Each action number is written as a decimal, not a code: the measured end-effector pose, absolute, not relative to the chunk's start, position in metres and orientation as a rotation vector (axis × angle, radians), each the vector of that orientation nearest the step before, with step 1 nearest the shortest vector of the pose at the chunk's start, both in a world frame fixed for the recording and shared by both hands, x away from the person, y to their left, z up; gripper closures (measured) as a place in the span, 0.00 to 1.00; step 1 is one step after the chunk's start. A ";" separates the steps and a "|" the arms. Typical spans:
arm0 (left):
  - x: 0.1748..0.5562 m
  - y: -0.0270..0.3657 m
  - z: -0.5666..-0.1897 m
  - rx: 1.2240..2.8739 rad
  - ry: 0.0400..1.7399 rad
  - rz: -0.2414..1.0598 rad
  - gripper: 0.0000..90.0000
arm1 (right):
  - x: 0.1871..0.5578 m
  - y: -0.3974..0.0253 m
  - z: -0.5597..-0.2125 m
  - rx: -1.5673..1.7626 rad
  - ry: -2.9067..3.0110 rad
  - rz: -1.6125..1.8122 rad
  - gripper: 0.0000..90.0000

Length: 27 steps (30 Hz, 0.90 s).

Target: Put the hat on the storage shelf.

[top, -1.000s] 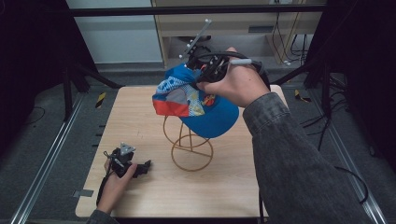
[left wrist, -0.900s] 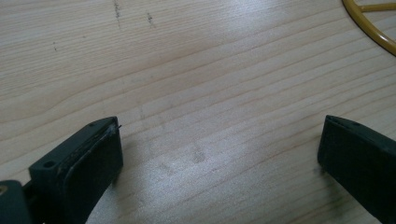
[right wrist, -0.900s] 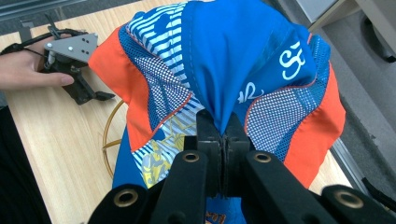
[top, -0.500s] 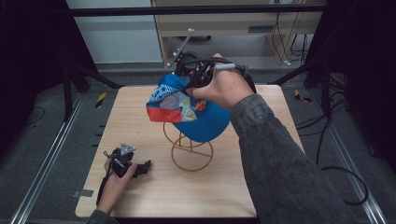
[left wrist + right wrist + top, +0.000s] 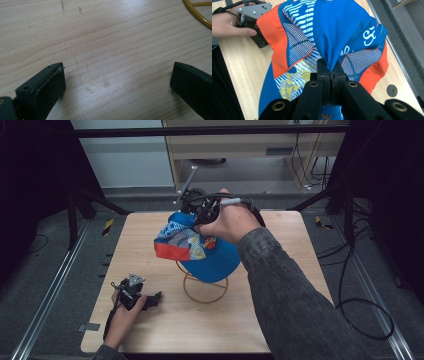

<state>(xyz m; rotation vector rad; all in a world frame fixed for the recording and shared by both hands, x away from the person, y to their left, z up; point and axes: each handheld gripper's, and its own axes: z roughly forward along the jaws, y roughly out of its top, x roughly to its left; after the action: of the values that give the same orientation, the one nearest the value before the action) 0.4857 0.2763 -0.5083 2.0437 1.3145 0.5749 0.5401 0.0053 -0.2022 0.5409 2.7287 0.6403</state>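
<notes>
**Cap pinched over the wire stand**

The cap hangs from my right gripper, whose jaws are pressed together on a fold of its blue crown fabric, so the rest of the cloth drapes down and away from the tips. I hold it by the crown because that lets the open underside face down toward the wire stand, which I judge is where it belongs. The cap sits above the stand's ring base and covers its upper part; whether the fabric already touches the top of the stand I can't tell, since the cloth hides it. My left gripper rests on the table to the left of the stand, near side, jaws spread wide over bare wood, holding nothing and keeping clear.
</notes>
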 end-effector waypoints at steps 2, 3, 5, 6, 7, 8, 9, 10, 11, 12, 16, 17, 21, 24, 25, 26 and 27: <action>0.486 0.276 -0.508 2.043 1.315 0.574 0.00 | 0.541 0.006 -0.204 0.543 2.733 0.640 0.98; 0.486 0.276 -0.508 2.043 1.315 0.574 0.00 | 0.541 0.006 -0.205 0.544 2.734 0.641 0.98; 0.486 0.276 -0.508 2.044 1.314 0.575 0.00 | 0.542 0.007 -0.206 0.547 2.735 0.639 0.98; 0.486 0.276 -0.508 2.044 1.314 0.575 0.00 | 0.542 0.007 -0.206 0.546 2.736 0.641 0.98; 0.486 0.276 -0.508 2.044 1.314 0.575 0.00 | 0.542 0.007 -0.207 0.547 2.736 0.642 0.98; 0.486 0.276 -0.508 2.044 1.314 0.575 0.00 | 0.542 0.007 -0.207 0.551 2.738 0.639 0.98; 0.486 0.276 -0.508 2.044 1.314 0.575 0.00 | 0.543 0.007 -0.207 0.551 2.737 0.638 0.98; 0.486 0.276 -0.508 2.044 1.314 0.575 0.00 | 0.543 0.008 -0.208 0.548 2.738 0.638 0.98; 0.486 0.276 -0.508 2.044 1.314 0.575 0.00 | 0.543 0.008 -0.208 0.550 2.738 0.637 0.97; 0.486 0.276 -0.508 2.044 1.314 0.575 0.00 | 0.543 0.008 -0.209 0.552 2.738 0.634 0.97; 0.486 0.276 -0.508 2.044 1.314 0.575 0.00 | 0.545 0.009 -0.211 0.550 2.742 0.632 0.97; 0.486 0.276 -0.508 2.044 1.314 0.575 0.00 | 0.545 0.009 -0.212 0.554 2.741 0.630 0.96; 0.486 0.276 -0.508 2.044 1.315 0.575 0.00 | 0.545 0.009 -0.215 0.558 2.743 0.629 0.94; 0.486 0.276 -0.508 2.042 1.315 0.576 0.00 | 0.546 0.009 -0.216 0.551 2.744 0.630 0.92; 0.486 0.276 -0.508 2.042 1.315 0.576 0.00 | 0.545 0.010 -0.217 0.558 2.745 0.625 0.90; 0.486 0.276 -0.508 2.042 1.315 0.576 0.00 | 0.545 0.010 -0.218 0.552 2.748 0.625 0.90; 0.486 0.276 -0.508 2.042 1.315 0.576 0.00 | 0.545 0.011 -0.218 0.550 2.750 0.627 0.90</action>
<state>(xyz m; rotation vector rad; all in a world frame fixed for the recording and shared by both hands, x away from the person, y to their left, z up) 0.4857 0.2763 -0.5083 2.0419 1.3154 0.5757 0.5450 0.0106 -0.2183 0.5498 2.7501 0.6266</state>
